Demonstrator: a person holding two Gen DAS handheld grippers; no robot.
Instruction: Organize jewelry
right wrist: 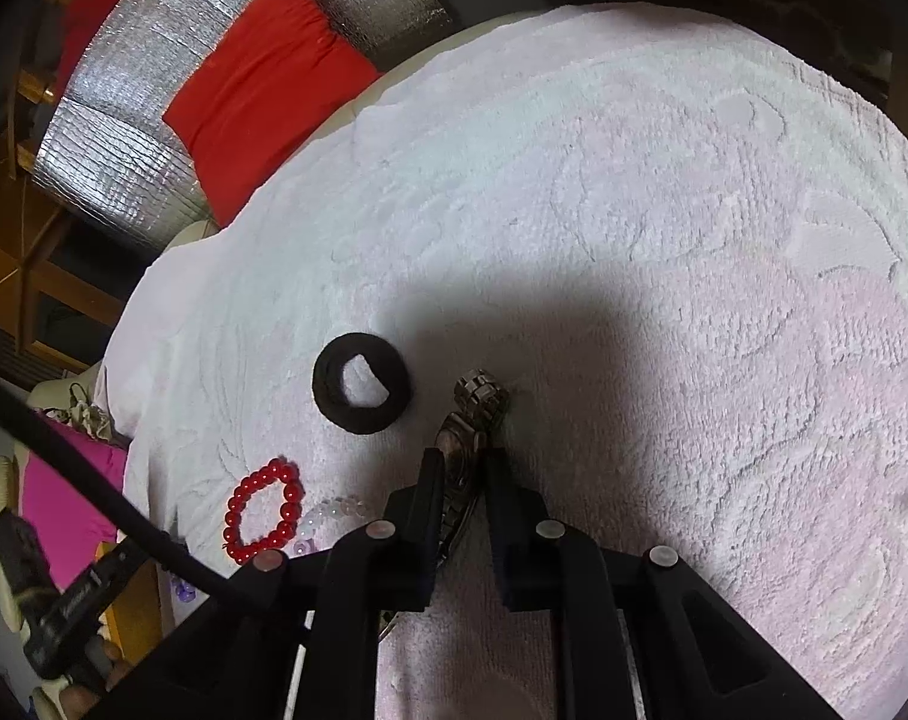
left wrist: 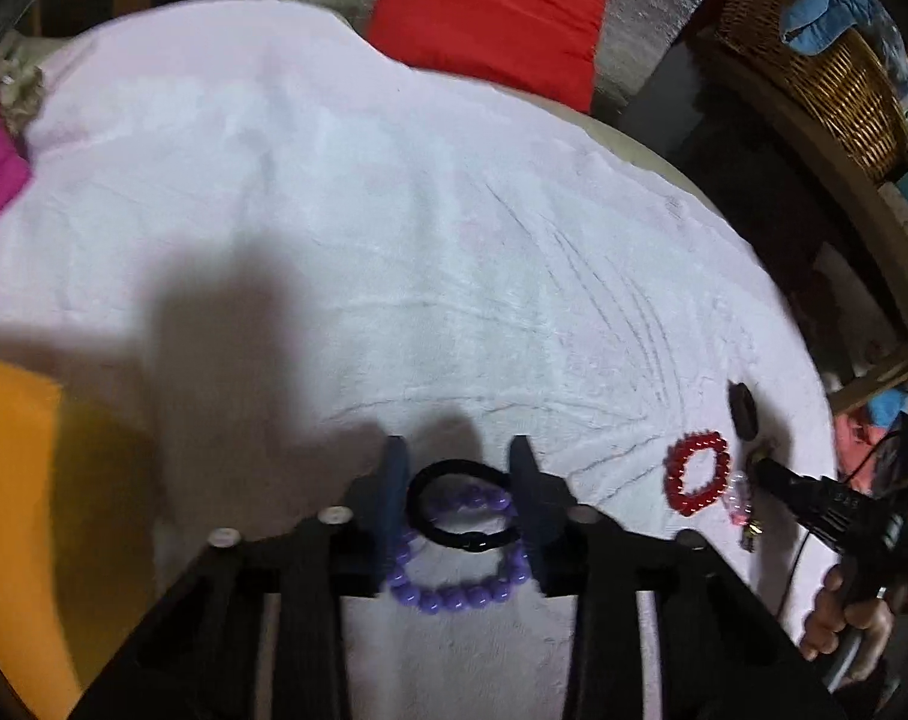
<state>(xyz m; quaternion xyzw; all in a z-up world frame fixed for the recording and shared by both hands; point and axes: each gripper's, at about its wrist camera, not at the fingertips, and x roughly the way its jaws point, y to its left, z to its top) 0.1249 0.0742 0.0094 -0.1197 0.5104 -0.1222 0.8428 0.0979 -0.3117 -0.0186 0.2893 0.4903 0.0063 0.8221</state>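
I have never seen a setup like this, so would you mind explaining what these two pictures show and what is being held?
There is no robot here: a person holds a two-finger tool in each hand, and a fisheye camera on each looks forward along its fingers. One picture comes from the left tool, the other from the right.

Both look down on a white towel. The left gripper has its jaws open, with a purple bead bracelet and a thin black hair tie lying between them. The right gripper has its jaws closed on a metal wristwatch.

Also lying on the towel are a red bead bracelet, a thick black fabric ring and some clear beads.
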